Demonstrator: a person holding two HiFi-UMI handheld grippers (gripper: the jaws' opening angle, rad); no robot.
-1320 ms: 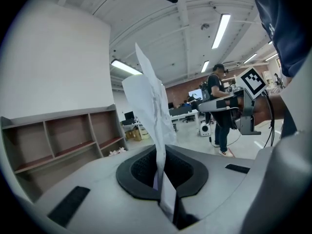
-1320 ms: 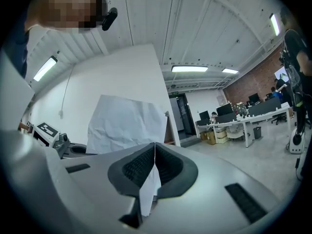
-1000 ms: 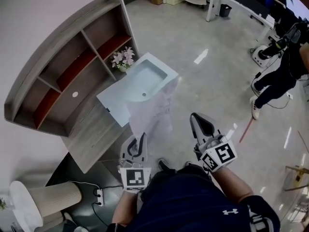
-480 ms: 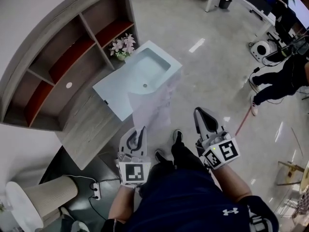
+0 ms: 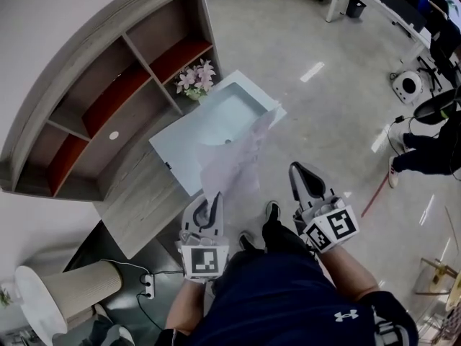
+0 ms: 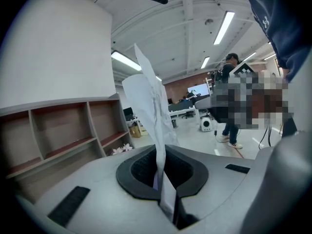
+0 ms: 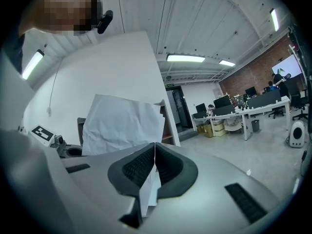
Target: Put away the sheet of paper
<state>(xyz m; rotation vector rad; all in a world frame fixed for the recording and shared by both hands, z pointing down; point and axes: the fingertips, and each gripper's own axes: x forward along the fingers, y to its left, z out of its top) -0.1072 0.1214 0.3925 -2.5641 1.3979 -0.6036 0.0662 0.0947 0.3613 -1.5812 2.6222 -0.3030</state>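
Keep the left tongs clamped on the lower edge of the sheet of paper. The sheet stands crumpled over the near edge of the pale blue tray on the wooden bench, so I'd carry it in low and steady. The right tongs are closed, clear of the sheet. Since a second ago the sheet has flared up rightward and the bench has come nearer.
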